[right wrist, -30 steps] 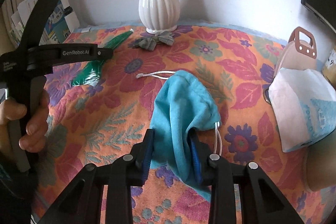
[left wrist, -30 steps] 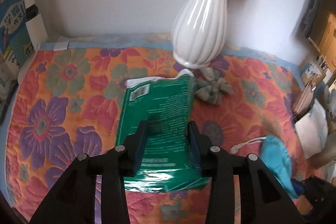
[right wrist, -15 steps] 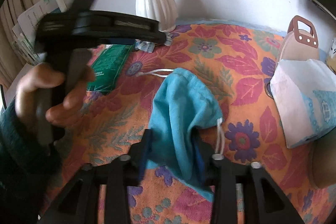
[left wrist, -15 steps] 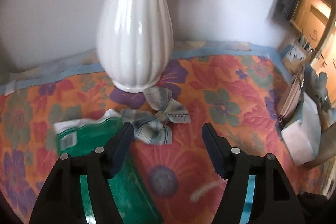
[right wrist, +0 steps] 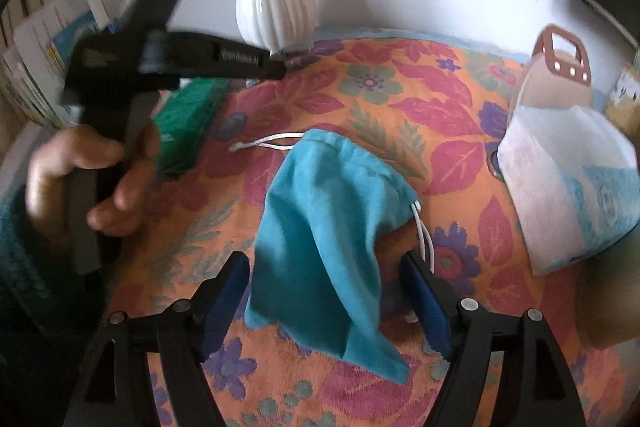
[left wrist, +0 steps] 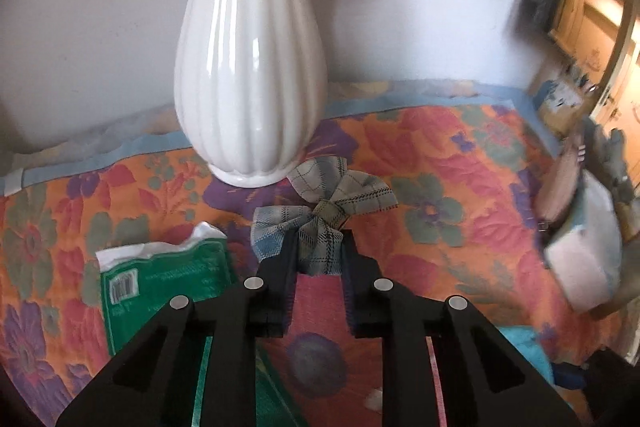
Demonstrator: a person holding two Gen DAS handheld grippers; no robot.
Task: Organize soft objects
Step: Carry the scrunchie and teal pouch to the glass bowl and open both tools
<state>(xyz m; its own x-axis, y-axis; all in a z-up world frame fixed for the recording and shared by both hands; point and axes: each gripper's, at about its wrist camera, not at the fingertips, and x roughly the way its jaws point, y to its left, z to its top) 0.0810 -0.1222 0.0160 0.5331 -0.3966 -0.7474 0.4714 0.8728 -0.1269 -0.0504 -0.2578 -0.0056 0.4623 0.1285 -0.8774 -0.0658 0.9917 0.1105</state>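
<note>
Floral quilted cloth covered the table against a white wall. Blurred at left in the right wrist view: left gripper, fingers closed onto the lower loop of a plaid fabric bow just in front of a white ribbed vase, flowers cut off at the top. Lay beside it: green packet, partly hidden by the gripper. Spread wide and gripping nothing: right gripper, straddling a teal drawstring pouch, contents unseen. Stood at right: white tissue pack, tan bag behind.
</note>
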